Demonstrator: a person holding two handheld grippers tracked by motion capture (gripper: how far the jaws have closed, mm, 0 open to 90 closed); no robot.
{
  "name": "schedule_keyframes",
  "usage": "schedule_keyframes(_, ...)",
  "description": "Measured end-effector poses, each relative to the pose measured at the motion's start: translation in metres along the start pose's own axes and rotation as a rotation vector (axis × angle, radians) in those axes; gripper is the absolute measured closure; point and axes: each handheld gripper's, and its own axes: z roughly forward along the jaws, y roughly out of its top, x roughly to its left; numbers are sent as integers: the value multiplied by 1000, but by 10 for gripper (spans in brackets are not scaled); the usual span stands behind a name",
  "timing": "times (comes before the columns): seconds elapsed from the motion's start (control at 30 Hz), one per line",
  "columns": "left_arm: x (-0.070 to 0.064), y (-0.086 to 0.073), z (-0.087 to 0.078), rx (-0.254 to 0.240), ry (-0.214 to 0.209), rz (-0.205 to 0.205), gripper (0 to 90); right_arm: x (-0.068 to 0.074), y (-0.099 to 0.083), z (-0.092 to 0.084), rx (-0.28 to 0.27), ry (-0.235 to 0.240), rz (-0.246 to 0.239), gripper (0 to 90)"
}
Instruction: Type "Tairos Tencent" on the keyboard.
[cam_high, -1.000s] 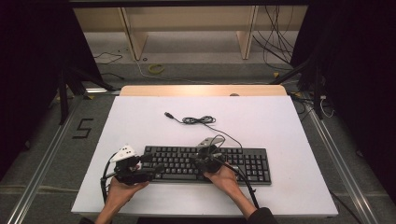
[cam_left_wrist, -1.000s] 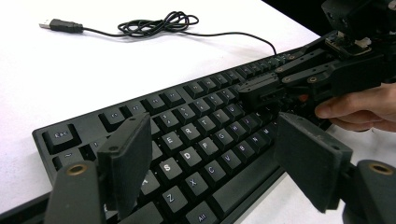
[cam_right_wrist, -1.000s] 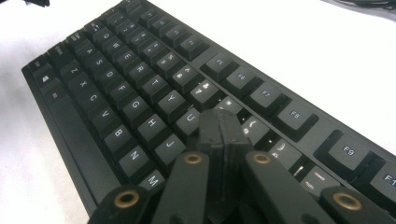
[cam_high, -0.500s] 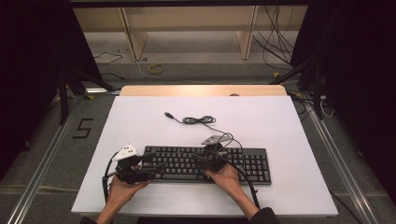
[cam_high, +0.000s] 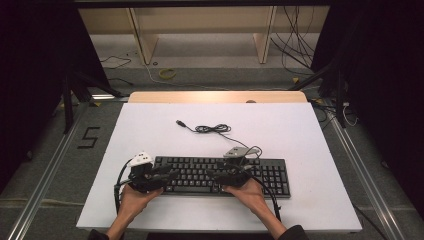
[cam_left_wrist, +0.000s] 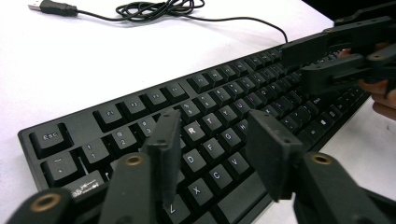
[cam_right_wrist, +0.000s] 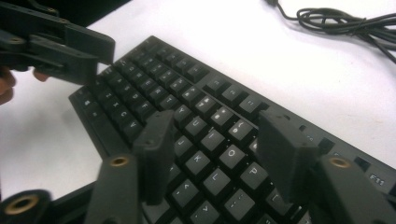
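**A:** Near the front edge of the white table, the black keyboard lies flat and parallel to that edge, its cable coiled loosely well behind it. What has just changed?

**B:** Both sets of jaws. The left gripper has just been closing and now stands about half open over the letter keys, around D and F, with nothing between the jaws. The right gripper has just been opening from shut; its jaws stand fairly wide above the O and P keys, also gripping nothing.

**A:** And what does that mean for the work?

**B:** It looks like key pressing with the jaw tips, not lifting. The right has probably finished a press and let go upward, while the left narrows, perhaps to poke a single key.

**A:** Anything different from a second ago in the high view?

**B:** Little. The keyboard and cable lie where they were. The right gripper has shifted slightly and lifted; the left gripper sits at the same left end.
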Motion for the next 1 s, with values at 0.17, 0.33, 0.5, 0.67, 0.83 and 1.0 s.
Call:
schedule_keyframes(0.17, 1, 4, 5, 21, 10, 7, 655, 1, -2, -8, -25, 8, -8, 413)
schedule_keyframes(0.33, -2, 8, 13, 52, 13, 28, 756, 1, -4, -14, -33, 11, -13, 394)
schedule_keyframes(0.5, -5, 12, 21, 84, 13, 57, 875, 2, -7, -18, -39, 9, -12, 367)
schedule_keyframes(0.67, -4, 13, 31, 119, 18, 58, 893, 3, -10, -21, -40, 15, -11, 354)
schedule_keyframes(0.83, -3, 14, 37, 139, 26, 60, 893, 4, -11, -24, -46, 18, -19, 353)
schedule_keyframes(1.0, -2, 15, 43, 155, 36, 57, 894, 6, -12, -27, -49, 20, -21, 352)
